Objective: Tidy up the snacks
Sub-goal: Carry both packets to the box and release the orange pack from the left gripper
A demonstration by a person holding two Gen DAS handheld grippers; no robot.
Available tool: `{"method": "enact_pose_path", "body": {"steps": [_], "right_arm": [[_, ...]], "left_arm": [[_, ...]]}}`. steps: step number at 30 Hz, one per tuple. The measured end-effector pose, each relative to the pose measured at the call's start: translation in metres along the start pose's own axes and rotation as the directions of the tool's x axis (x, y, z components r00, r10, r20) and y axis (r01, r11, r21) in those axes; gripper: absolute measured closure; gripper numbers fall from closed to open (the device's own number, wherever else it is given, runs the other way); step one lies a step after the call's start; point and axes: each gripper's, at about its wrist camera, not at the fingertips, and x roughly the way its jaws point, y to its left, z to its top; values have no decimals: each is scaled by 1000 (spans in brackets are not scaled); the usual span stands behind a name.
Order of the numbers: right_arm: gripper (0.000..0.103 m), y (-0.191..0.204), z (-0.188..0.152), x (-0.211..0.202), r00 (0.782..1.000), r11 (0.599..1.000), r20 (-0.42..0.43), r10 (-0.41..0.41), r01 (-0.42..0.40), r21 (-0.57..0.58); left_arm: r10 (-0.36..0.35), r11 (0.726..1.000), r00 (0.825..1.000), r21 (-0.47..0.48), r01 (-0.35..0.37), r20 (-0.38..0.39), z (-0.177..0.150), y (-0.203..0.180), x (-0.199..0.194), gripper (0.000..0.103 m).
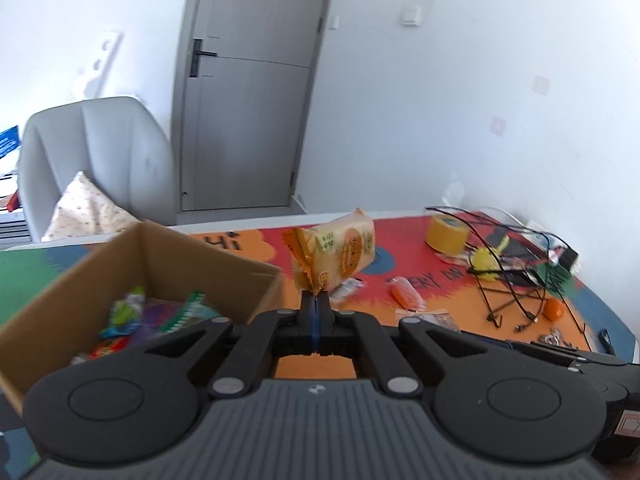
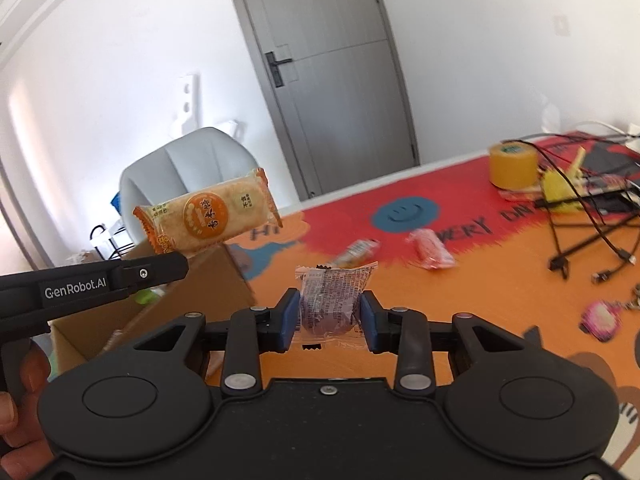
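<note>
Cardboard box (image 1: 168,256) of snack packets (image 1: 132,312)

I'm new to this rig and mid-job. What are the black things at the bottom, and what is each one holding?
Each picture comes from a camera on a hand-held gripper, looking along its fingers. No robot arm: a person carries both. The left gripper is shut on the edge of an orange cracker pack, lifted beside the cardboard box that already has snacks inside. The right gripper holds a clear-wrapped purple snack. Left on the table mat: a pink pack, another small pack, a tape roll, cables.
</note>
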Motion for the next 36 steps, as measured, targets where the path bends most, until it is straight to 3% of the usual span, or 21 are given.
{"method": "enact_pose_path", "body": {"steps": [14, 18, 20, 28, 31, 33, 36], "right_arm": [[69, 67, 20, 17, 996, 994, 29, 84, -81, -76], [69, 83, 23, 23, 995, 990, 25, 100, -97, -98], [69, 90, 23, 27, 994, 989, 18, 107, -105, -109], [69, 117, 20, 38, 992, 981, -4, 128, -127, -146], [69, 128, 19, 42, 990, 977, -14, 138, -139, -159], [66, 133, 18, 44, 989, 976, -21, 145, -146, -162], [56, 135, 18, 42, 988, 976, -22, 150, -152, -154]], "left_arm": [[112, 991, 992, -83, -108, 53, 13, 66, -32, 103], [112, 990, 994, -94, -110, 14, 14, 82, -28, 103], [151, 985, 988, -81, -152, -18, 13, 84, -25, 100], [189, 972, 982, -137, -191, -26, 6, 119, -39, 99], [213, 963, 977, -161, -215, -29, 6, 131, -46, 87], [229, 959, 973, -169, -230, -25, 5, 135, -50, 62], [236, 957, 972, -174, -233, -4, 2, 138, -57, 36]]}}
